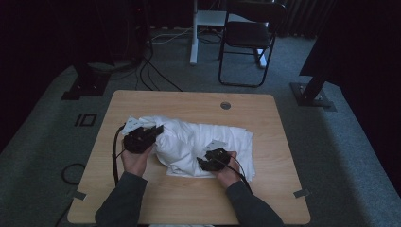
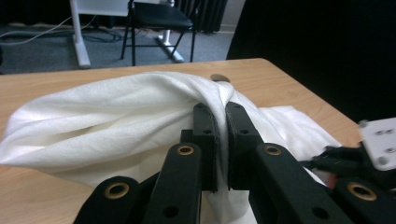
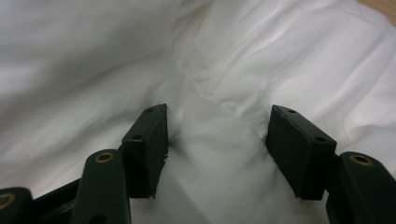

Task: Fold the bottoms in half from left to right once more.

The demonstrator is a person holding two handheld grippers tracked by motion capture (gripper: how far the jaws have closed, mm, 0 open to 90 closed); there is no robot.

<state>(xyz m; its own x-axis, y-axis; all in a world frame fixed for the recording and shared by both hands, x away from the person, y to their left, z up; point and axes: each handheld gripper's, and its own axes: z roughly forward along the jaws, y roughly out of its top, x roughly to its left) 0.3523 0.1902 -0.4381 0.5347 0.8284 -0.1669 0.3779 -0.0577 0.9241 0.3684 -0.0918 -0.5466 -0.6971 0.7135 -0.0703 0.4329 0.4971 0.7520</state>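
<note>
White cloth (image 1: 198, 142) lies lengthwise across the table; left gripper (image 2: 220, 122) pinches it; right gripper (image 3: 217, 135) jaws apparently spread

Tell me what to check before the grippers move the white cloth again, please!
1. Left gripper pinching the white cloth: ok, its jaws are shut on a fold.
2. Right gripper gripping the cloth: not ok, its jaws stand apart with cloth between them, pads not pressing.
3. Cloth fully on the table: ok, no edge hangs over in the high view.
4. Cloth lying flat: not ok, it is bunched and puffed up in the middle.
5. Cable from the left gripper clear of the cloth: ok, it trails over bare wood.
6. Anything hidden under the cloth: cannot tell.
</note>
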